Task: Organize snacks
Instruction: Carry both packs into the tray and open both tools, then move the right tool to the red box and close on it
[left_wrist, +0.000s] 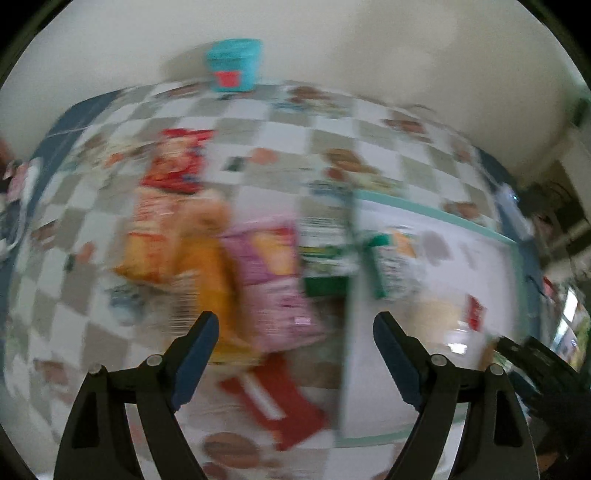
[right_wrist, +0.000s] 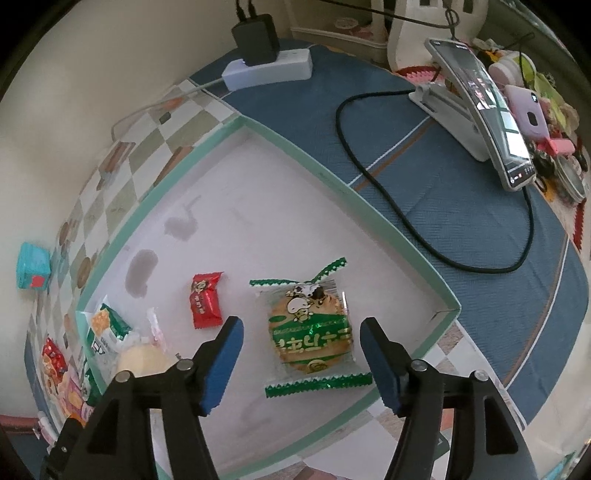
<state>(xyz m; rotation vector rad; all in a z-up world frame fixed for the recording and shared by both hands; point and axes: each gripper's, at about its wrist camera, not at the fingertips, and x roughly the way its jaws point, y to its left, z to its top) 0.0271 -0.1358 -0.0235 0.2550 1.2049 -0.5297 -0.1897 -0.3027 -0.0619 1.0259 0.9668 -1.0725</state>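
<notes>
Inside the tray (right_wrist: 373, 218) — green cracker packet (right_wrist: 312, 330), red candy (right_wrist: 206, 301).

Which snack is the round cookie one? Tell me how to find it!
Look for the big white box with the mint-green rim on the table. Inside it, near the corner closest to the blue cloth, lies the round cookie packet, just ahead of the right gripper's blue fingers. It is clear with green zigzag ends and a cartoon face, unlike the small red candy beside it.
</notes>
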